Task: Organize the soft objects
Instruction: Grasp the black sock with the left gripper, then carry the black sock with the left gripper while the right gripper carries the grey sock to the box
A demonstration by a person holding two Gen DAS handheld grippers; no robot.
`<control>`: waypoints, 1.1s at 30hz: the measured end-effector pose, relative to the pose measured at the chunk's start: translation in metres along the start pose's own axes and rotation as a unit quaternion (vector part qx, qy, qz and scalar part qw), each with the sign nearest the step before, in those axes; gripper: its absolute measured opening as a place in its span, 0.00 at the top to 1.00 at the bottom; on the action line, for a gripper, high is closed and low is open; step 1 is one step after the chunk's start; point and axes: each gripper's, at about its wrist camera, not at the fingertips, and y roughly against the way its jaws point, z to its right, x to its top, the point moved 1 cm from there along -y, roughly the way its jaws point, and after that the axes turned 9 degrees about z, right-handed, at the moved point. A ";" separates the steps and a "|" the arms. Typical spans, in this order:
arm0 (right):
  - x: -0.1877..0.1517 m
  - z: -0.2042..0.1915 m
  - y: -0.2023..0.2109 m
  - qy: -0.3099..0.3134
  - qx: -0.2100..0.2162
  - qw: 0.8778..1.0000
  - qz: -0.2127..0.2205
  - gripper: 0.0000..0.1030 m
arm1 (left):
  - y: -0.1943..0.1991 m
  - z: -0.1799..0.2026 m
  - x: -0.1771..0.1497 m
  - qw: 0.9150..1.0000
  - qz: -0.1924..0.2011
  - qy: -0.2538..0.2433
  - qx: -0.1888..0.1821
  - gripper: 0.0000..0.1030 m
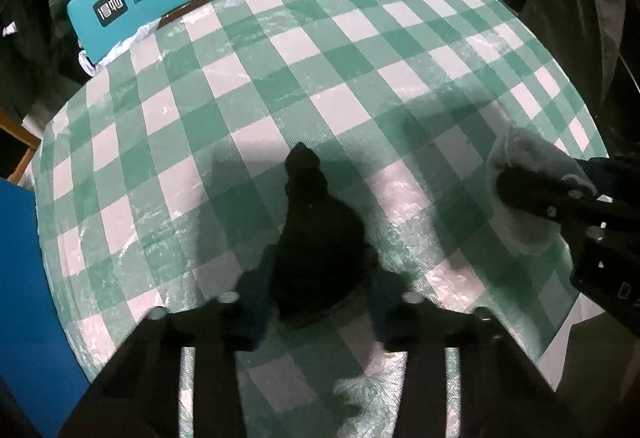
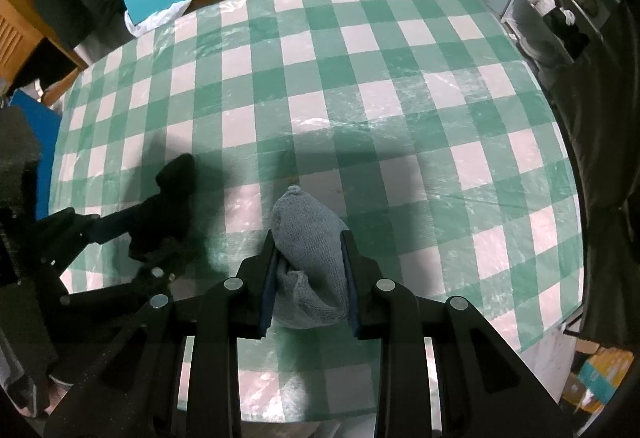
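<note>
Two grippers over a green-checked table, left gripper clenched around a black sock resting on the cloth, right gripper grasping a grey sock just beside it.

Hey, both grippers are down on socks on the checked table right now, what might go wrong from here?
1. The left gripper sits around the black sock, whose bulk bulges beyond the fingers; a grip this low may slip off.
2. The right gripper pinches the grey-blue knit sock mid-body, so its free toe end may drag on the green-and-white checked tablecloth.
3. The grippers work close together and may collide.
</note>
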 end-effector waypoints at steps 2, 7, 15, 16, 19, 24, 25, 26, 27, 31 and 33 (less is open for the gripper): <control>0.001 -0.001 0.002 0.001 -0.001 1.000 0.002 0.74 | 0.004 -0.002 0.001 1.000 0.010 0.004 0.003 0.66; 0.003 -0.004 0.009 0.004 0.003 1.000 0.013 0.74 | 0.017 -0.008 0.004 0.999 0.031 0.010 0.016 0.68; 0.010 -0.016 0.027 0.017 0.015 0.999 0.034 0.74 | 0.045 -0.021 0.010 0.998 0.060 0.020 0.030 0.68; 0.011 -0.018 0.030 0.019 0.017 0.999 0.038 0.74 | 0.047 -0.023 0.011 0.997 0.063 0.023 0.030 0.68; 0.015 -0.024 0.037 0.024 0.023 0.998 0.047 0.74 | 0.058 -0.031 0.013 0.996 0.073 0.032 0.032 0.68; 0.021 -0.037 0.048 0.037 0.035 0.997 0.061 0.74 | 0.078 -0.041 0.015 0.994 0.092 0.040 0.044 0.68; 0.022 -0.039 0.050 0.039 0.038 0.997 0.063 0.74 | 0.082 -0.043 0.015 0.994 0.095 0.043 0.045 0.68; 0.023 -0.041 0.052 0.042 0.040 0.996 0.066 0.74 | 0.087 -0.045 0.016 0.993 0.099 0.044 0.047 0.68; 0.024 -0.045 0.055 0.046 0.043 0.996 0.070 0.74 | 0.090 -0.047 0.016 0.993 0.102 0.046 0.048 0.68; 0.027 -0.055 0.063 0.054 0.051 0.994 0.078 0.74 | 0.104 -0.054 0.014 0.991 0.115 0.054 0.052 0.68; 0.029 -0.060 0.067 0.059 0.054 0.993 0.082 0.74 | 0.110 -0.060 0.013 0.990 0.120 0.061 0.052 0.68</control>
